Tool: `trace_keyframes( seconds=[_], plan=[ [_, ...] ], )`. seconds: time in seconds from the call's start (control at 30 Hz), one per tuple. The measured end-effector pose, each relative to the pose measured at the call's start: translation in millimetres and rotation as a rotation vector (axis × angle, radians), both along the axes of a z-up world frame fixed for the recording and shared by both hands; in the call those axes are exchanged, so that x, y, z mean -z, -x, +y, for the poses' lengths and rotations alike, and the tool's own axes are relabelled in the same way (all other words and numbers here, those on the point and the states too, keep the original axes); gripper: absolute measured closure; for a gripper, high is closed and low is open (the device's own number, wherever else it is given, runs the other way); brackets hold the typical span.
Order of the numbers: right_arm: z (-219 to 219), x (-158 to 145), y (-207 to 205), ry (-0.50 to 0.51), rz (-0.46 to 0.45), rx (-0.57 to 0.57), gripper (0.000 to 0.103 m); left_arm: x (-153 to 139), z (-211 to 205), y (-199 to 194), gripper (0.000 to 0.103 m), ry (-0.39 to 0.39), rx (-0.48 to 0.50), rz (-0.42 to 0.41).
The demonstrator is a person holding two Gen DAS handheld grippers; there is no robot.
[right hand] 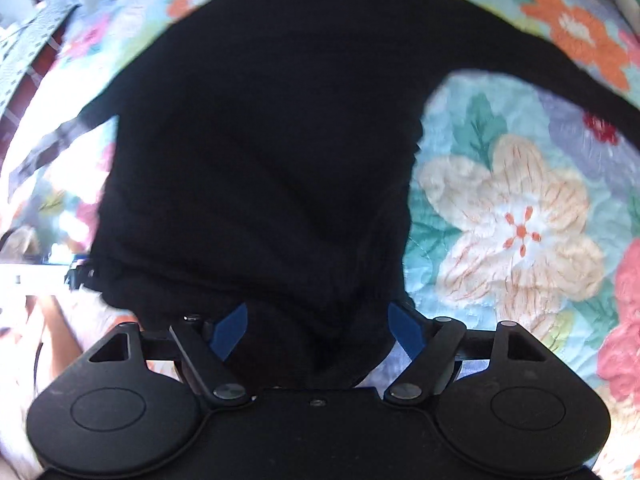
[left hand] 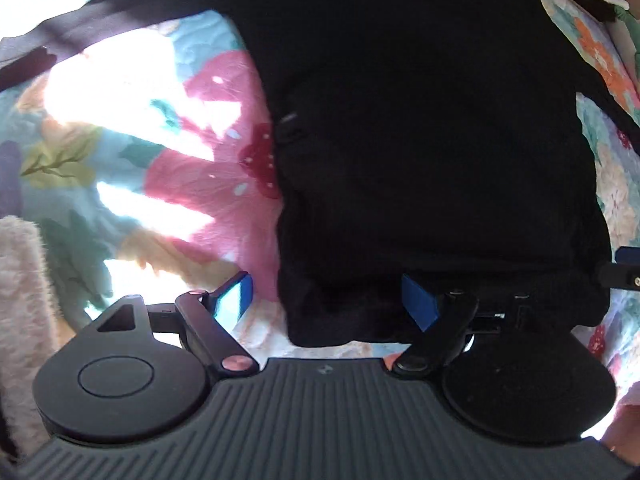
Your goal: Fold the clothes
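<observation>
A black garment (left hand: pixel 420 140) lies folded on a floral quilt (left hand: pixel 192 184), one sleeve trailing off to the upper left. My left gripper (left hand: pixel 326 300) points steeply down at the garment's near left corner. It is open: the left blue finger (left hand: pixel 234 300) hangs over the quilt and the right one over the fabric. In the right wrist view the same garment (right hand: pixel 260 160) fills the middle, with a sleeve running up and to the right. My right gripper (right hand: pixel 318 328) stands open over its near edge, with a fold of black cloth between the wide-apart fingers (right hand: pixel 406 328).
A pale fluffy fabric (left hand: pixel 20 280) lies at the quilt's left edge. Bright sun patches (left hand: pixel 120 92) fall across the quilt left of the garment. A patterned strap (right hand: pixel 28 40) shows at the far upper left in the right wrist view. The quilt (right hand: pixel 520 220) is bare right of the garment.
</observation>
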State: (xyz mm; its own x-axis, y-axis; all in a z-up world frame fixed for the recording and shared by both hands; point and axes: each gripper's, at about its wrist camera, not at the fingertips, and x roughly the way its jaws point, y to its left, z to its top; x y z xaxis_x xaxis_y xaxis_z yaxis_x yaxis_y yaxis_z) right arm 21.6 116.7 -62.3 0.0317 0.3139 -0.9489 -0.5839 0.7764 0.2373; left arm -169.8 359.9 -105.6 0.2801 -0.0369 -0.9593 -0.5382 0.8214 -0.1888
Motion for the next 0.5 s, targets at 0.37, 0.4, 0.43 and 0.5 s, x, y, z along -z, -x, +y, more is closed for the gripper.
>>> trace_keyframes(
  seconds=[0.37,0.4,0.43,0.5],
  plan=[
    [-17,3,-4,0.045,0.014,-0.236,0.098,-41,-18,35,0.098,-0.181,0.119,-0.192],
    [-24,-4,-2,0.047,0.005,-0.236,0.098,-45,-16,42,0.098,-0.177,0.099,-0.192],
    [-29,-10,1,0.042,0.008,-0.241,0.098,-47,-14,48,0.098,-0.17,0.082,-0.191],
    [-31,-14,6,0.028,0.034,-0.265,0.098,-49,-15,56,0.098,-0.166,0.07,-0.178]
  ],
)
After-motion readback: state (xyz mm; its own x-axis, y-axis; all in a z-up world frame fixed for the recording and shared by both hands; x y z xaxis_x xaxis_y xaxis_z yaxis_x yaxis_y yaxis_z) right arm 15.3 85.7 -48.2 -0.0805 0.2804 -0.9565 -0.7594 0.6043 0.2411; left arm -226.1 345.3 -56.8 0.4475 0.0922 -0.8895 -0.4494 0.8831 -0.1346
